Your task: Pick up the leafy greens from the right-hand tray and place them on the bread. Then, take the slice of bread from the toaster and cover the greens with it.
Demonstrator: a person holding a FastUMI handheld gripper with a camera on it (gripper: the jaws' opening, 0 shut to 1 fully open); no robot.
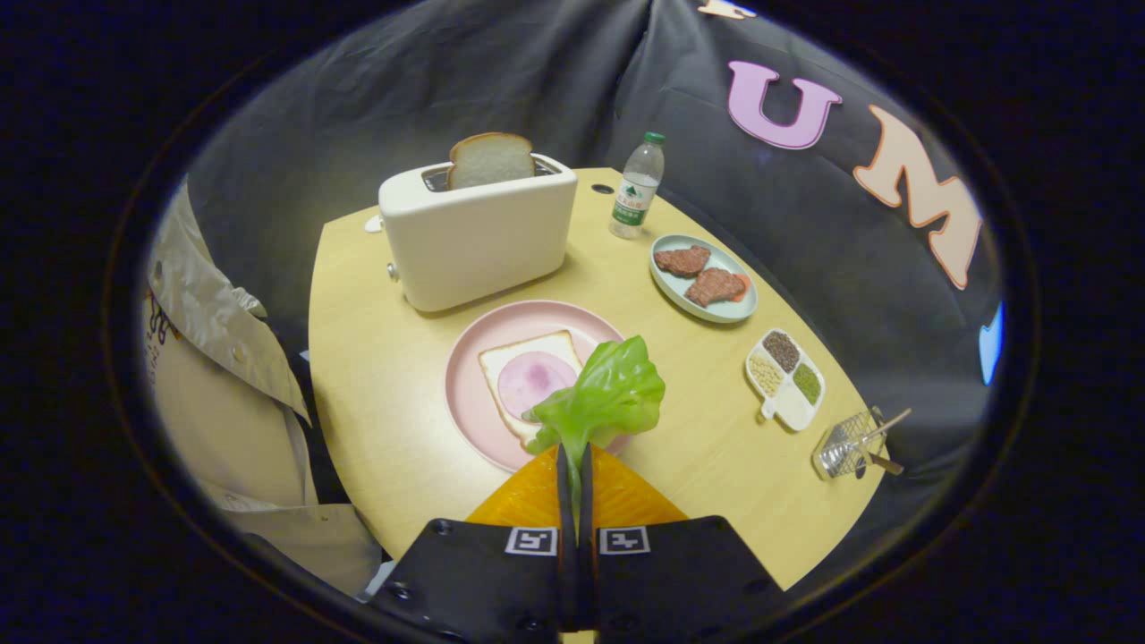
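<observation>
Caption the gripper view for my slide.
Gripper shut on green lettuce leaf above ham-topped bread on pink plate; white toaster beyond.

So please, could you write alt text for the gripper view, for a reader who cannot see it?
The gripper is shut on a green lettuce leaf, held above a pink plate with a white bread slice topped with ham. Beyond stands a cream toaster holding another bread slice.

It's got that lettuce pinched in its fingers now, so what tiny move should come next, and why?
Probably ease forward and down a little. The hand-held gripper is shut on the leafy greens, which hang over the near edge of the pink plate, only partly above the bread with its ham slice. Centring them first should help them land squarely.
</observation>
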